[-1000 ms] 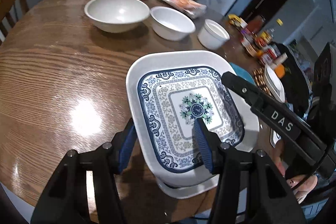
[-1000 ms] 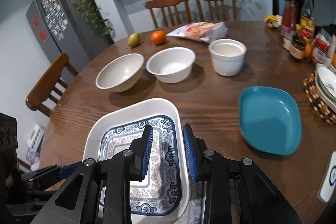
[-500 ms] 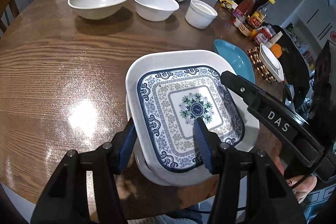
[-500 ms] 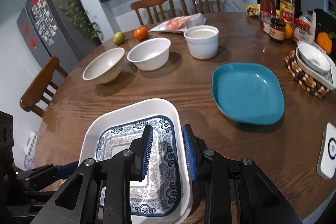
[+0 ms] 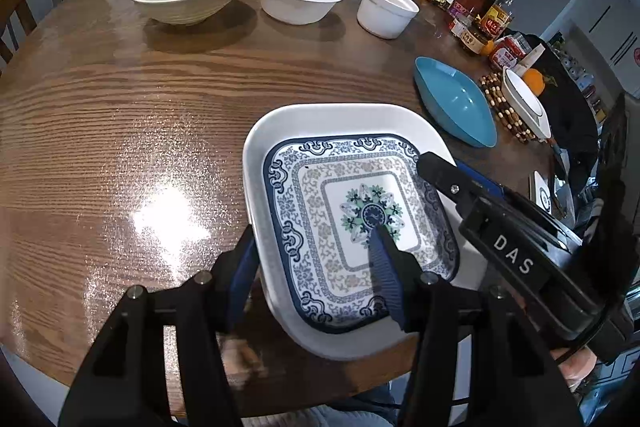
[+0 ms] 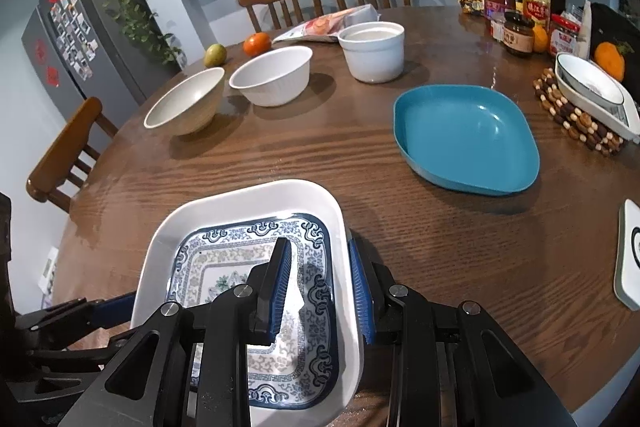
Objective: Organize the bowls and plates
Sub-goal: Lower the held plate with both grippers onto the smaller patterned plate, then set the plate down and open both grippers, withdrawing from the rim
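The square white plate with a blue-and-white patterned centre (image 5: 352, 227) sits at the near edge of the round wooden table (image 5: 120, 131), apparently resting on it. The left gripper (image 5: 316, 267) and the right gripper (image 6: 320, 279) each clamp one of its rims. A teal square plate (image 6: 466, 137) lies toward the right edge.

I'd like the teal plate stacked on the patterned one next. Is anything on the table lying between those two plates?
Nothing visible does. Only bare wood of the table lies between the teal plate and the patterned plate, which sits in the white plate. Both tongs, left and right, straddle those stacked plates' rims.
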`<action>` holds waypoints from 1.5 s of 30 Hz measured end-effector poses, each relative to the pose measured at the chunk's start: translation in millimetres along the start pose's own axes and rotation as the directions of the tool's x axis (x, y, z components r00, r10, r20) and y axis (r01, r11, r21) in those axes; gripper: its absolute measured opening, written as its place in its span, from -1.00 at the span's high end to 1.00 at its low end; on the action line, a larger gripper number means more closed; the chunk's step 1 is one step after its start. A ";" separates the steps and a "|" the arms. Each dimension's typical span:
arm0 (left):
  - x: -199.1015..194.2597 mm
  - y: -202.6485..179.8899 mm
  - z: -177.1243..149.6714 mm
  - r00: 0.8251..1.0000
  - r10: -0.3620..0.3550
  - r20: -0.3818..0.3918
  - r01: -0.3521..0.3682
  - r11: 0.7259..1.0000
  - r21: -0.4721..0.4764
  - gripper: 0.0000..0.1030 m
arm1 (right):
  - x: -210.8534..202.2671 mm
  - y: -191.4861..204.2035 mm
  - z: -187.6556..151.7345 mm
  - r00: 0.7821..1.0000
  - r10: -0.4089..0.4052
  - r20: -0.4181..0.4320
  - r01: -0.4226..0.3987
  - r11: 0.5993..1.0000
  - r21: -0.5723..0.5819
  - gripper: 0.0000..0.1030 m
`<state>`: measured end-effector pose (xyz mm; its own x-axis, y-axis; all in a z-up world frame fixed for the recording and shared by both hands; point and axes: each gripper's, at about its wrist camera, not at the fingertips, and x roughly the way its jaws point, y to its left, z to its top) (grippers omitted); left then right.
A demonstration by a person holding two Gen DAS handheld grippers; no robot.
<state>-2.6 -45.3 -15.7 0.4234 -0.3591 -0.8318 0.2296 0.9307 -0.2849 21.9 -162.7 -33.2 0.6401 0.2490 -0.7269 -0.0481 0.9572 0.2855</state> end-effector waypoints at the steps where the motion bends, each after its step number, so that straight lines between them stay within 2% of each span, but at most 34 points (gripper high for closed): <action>1: 0.0 -0.1 -0.5 1.000 0.003 0.001 -0.003 1.000 0.004 -0.04 | 0.5 0.3 -1.4 1.000 -0.004 -0.001 0.004 1.000 -0.001 0.37; 11: 2.2 -5.8 -2.7 0.999 0.026 0.021 -0.027 0.999 0.027 -0.07 | 3.8 4.3 -5.7 0.998 -0.063 0.004 0.063 0.998 -0.013 0.37; 28: 2.1 -6.3 -3.5 1.000 0.010 0.022 -0.011 0.999 0.041 -0.12 | 9.8 0.1 -9.0 0.998 -0.063 -0.010 0.063 0.998 0.003 0.37; 32: 1.6 -2.4 -2.0 1.000 -0.025 0.010 0.025 0.999 0.034 -0.14 | 10.6 0.9 -9.4 0.998 -0.069 -0.002 0.069 0.998 -0.003 0.37; 40: 0.3 1.4 -2.4 0.999 -0.032 0.004 0.032 0.999 0.029 -0.15 | 10.3 2.3 -10.5 0.998 -0.064 0.001 0.064 0.998 0.012 0.37; 45: -0.5 8.1 0.7 0.997 -0.068 -0.020 0.068 0.998 0.006 -0.15 | 7.9 -0.1 -10.1 0.998 -0.067 0.008 0.067 0.998 0.021 0.37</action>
<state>-0.4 -37.6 -17.2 0.3893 -0.4199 -0.8198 0.2631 0.9036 -0.3379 19.2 -159.3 -45.3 0.6478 0.1828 -0.7395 0.0114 0.9684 0.2493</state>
